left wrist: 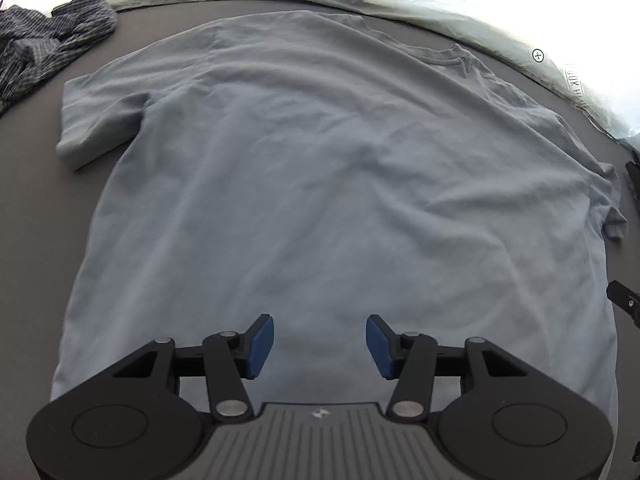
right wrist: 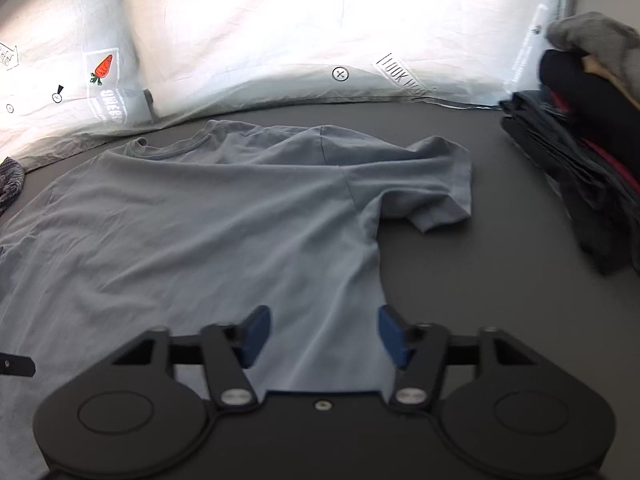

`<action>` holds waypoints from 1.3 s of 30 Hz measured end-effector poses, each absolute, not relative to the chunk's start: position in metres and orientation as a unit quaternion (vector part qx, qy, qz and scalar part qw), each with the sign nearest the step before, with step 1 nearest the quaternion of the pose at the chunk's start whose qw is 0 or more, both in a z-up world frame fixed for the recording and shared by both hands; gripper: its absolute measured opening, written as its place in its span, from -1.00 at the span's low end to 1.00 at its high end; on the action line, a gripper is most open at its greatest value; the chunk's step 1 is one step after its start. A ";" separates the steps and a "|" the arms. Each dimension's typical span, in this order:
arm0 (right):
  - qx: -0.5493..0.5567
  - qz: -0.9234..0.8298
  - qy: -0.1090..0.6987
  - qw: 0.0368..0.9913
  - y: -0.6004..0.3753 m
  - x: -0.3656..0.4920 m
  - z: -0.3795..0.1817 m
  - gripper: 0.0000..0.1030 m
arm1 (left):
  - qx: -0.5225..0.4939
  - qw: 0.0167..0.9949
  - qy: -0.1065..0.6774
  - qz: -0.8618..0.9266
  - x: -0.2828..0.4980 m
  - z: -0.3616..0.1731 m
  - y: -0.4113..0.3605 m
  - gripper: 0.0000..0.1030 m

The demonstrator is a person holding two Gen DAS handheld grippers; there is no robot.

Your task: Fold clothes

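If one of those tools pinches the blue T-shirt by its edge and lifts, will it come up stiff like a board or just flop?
The blue T-shirt would most likely flop: it lies flat with soft wrinkles, and its sleeve is already crumpled. It looks thin, so probably light. On the smooth dark table, a push would probably bunch it up rather than slide it whole.

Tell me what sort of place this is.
Probably a bedroom: a blue T-shirt lies spread on a dark surface, a printed pillow sits behind it, and a stack of folded clothes waits at the right.

Left gripper (left wrist: 320,345), right gripper (right wrist: 324,334): fingers apart.
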State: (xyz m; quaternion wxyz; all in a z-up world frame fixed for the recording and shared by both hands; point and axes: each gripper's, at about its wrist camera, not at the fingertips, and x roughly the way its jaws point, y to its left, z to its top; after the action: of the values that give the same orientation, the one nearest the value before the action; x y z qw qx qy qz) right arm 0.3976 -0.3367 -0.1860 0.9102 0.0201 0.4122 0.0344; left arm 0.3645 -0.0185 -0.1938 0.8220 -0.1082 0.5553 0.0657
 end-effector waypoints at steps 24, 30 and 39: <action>-0.062 0.294 0.328 0.895 -0.219 0.690 -0.214 -0.08 | -0.052 0.835 0.539 0.102 0.647 -0.225 0.002 0.59; -0.098 0.308 0.328 0.888 -0.198 0.694 -0.230 -0.46 | -0.066 0.828 0.547 0.100 0.655 -0.227 0.008 0.69; -0.085 0.295 0.321 0.896 -0.197 0.698 -0.231 -0.88 | -0.069 0.828 0.546 0.104 0.656 -0.230 0.005 0.84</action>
State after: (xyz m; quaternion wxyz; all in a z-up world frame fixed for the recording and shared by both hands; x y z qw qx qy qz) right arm 0.6982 -0.1971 -0.2308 0.8958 -0.0847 0.3213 0.2952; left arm 0.6562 0.0046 -0.2304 0.8281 -0.0688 0.5465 0.1042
